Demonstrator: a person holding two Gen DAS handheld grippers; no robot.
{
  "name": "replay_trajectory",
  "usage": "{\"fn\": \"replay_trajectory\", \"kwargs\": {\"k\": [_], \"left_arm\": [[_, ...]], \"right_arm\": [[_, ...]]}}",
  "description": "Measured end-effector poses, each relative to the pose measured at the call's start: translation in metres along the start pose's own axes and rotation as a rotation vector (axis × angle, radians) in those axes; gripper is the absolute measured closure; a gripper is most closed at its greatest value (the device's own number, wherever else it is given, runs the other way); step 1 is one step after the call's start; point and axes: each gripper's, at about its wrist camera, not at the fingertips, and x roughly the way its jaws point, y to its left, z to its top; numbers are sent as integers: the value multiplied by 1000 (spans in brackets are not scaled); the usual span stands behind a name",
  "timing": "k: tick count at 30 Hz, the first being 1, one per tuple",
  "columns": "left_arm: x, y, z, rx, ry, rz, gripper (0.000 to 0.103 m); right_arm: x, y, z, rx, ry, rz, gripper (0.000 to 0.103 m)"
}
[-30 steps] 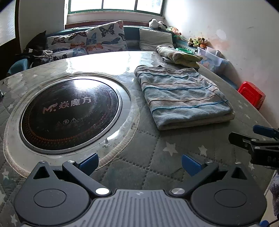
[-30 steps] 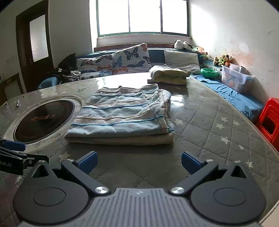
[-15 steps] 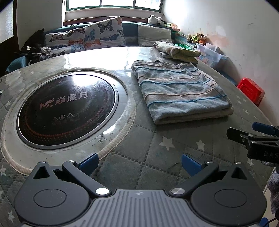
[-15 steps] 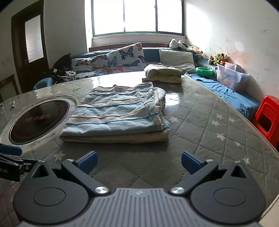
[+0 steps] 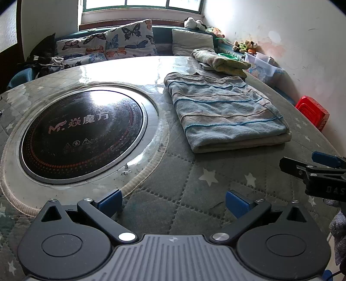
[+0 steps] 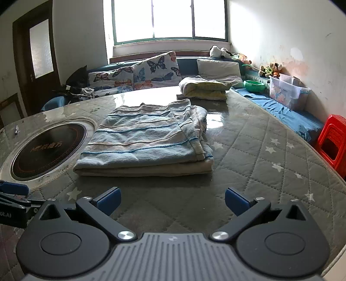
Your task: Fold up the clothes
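Left gripper [image 5: 174, 202]: jaws spread wide, nothing between the blue pads, held low over the near edge of the table [image 5: 183, 183]. Right gripper [image 6: 173, 200]: jaws likewise spread wide and empty, over the quilted table cover with star pattern. Each gripper appears at the edge of the other's view, side by side and apart.

Beyond the left gripper, a round black cooktop [image 5: 82, 131] is set flush into the table, ringed by a pale border.

To the right of the cooktop and directly ahead of the right gripper lies the striped garment [image 6: 147, 142], blue and beige, folded into a flat rectangle of several layers. It rests on the table, clear of both grippers, its left edge just beside the cooktop's border.

Farther back, near the far table edge, sits a second folded item [image 6: 204, 87], pale yellow-green.

Behind the table: a bench with butterfly cushions [image 6: 155, 70], a clear storage box [image 6: 287, 94], a red stool [image 6: 333, 140] and a window [image 6: 170, 18].
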Motion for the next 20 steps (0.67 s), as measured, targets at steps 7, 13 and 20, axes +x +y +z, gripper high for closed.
{"fn": "replay_trajectory", "kwargs": {"k": [7,13,20], "left_arm": [[1,0,1,-3,0,-2,0],[2,-1,3,-5,-2,-5,0],[4,-3,4,1,-2,-11,0]], "right_arm": [[2,-1,1,8,2,3,0],[4,-3,3,19,-8,-9,0],[5,-5,4,24,-31,-17,0]]}}
